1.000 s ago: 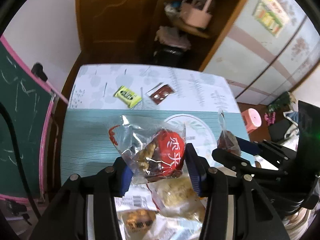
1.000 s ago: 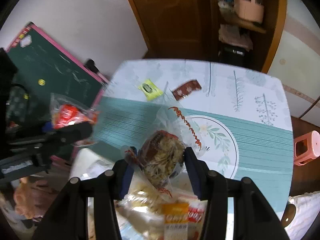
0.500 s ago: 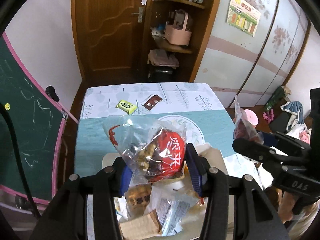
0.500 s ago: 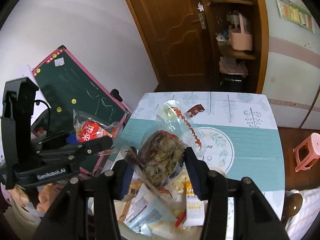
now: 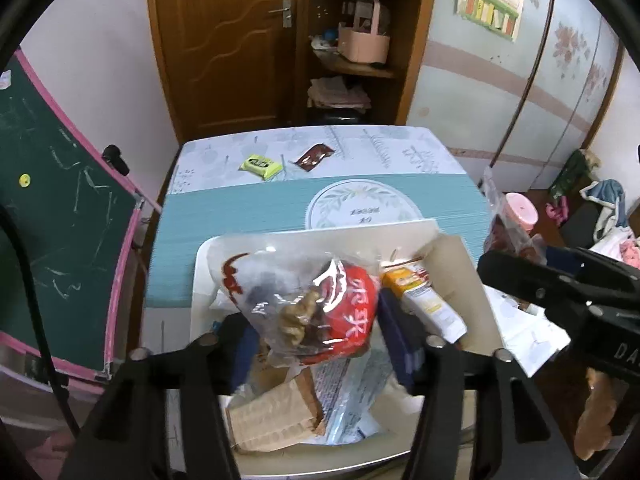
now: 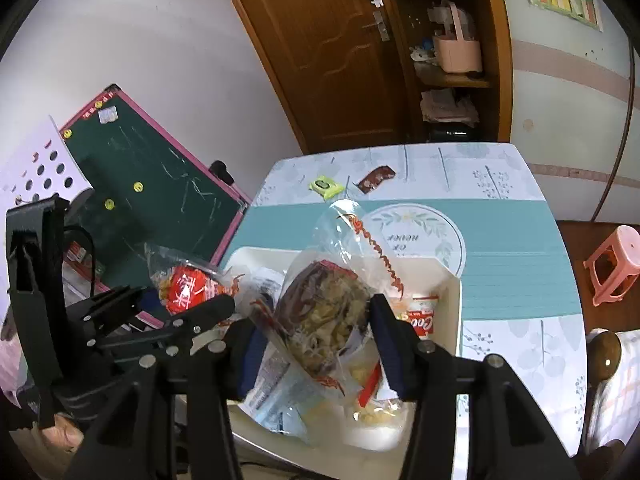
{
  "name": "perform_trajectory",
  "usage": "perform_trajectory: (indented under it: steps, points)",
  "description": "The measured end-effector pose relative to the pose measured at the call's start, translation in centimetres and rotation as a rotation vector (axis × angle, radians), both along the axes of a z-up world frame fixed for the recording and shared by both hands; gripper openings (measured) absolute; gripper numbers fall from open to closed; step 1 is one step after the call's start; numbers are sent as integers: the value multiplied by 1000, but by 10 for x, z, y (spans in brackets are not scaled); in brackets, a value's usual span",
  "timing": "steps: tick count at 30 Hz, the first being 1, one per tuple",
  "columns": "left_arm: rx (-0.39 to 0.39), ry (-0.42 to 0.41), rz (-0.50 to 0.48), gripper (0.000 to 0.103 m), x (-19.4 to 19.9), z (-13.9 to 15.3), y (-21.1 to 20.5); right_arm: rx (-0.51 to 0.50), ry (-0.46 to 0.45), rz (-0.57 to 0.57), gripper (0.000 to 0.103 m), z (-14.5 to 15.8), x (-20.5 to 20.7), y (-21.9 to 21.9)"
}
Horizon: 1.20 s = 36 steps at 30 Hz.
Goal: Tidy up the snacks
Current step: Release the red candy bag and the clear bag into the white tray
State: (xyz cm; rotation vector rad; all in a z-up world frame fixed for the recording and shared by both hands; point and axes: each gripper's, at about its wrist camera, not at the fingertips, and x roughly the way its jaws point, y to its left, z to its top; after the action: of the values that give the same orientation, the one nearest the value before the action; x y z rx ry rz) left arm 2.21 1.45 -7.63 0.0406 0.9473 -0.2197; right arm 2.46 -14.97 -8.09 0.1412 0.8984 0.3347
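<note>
**A:** Where are the snacks at right now?

**B:** Both grippers are over the white box (image 5: 208, 264) near the table's (image 5: 240, 216) front edge, and it's already stuffed with packets. The left gripper (image 5: 316, 334) has the red bag (image 5: 340, 312) between its fingers, and the jaws are opening. There's a visible gap on the right side, so it doesn't look squeezed anymore. The bag sits right on top of the pile.

**A:** And the right one?

**B:** The right gripper (image 6: 316, 338) has the brown bag (image 6: 324, 312) between its fingers, jaws opening too, though only a bit. The pads look to be right against the bag. The bag's clear top sticks up past the box's far wall.

**A:** Anything left out on the table?

**B:** Yeah, a yellow packet (image 5: 260, 166) and a dark packet (image 5: 314, 156), side by side near the far edge, well apart from the box.
</note>
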Motion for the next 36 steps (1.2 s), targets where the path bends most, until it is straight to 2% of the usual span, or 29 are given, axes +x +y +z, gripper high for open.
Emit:
perform_trajectory:
  steps: [3, 4, 9, 15, 20, 36]
  points:
    - [6, 1, 31, 86, -4, -7, 3, 8, 13, -22, 53, -6, 0, -2]
    - [0, 7, 39, 90, -5, -10, 4, 8, 12, -37, 53, -8, 0, -3]
    - [-12, 44, 45, 90, -3, -19, 7, 17, 23, -60, 58, -16, -4, -3]
    - [-17, 50, 58, 90, 0, -21, 7, -39, -26, -45, 59, -12, -12, 7]
    - [-11, 50, 69, 90, 0, -21, 7, -46, -46, -36, 60, -10, -15, 9]
    - [19, 42, 67, 90, 3, -26, 4, -60, -5, -33, 60, -22, -11, 11]
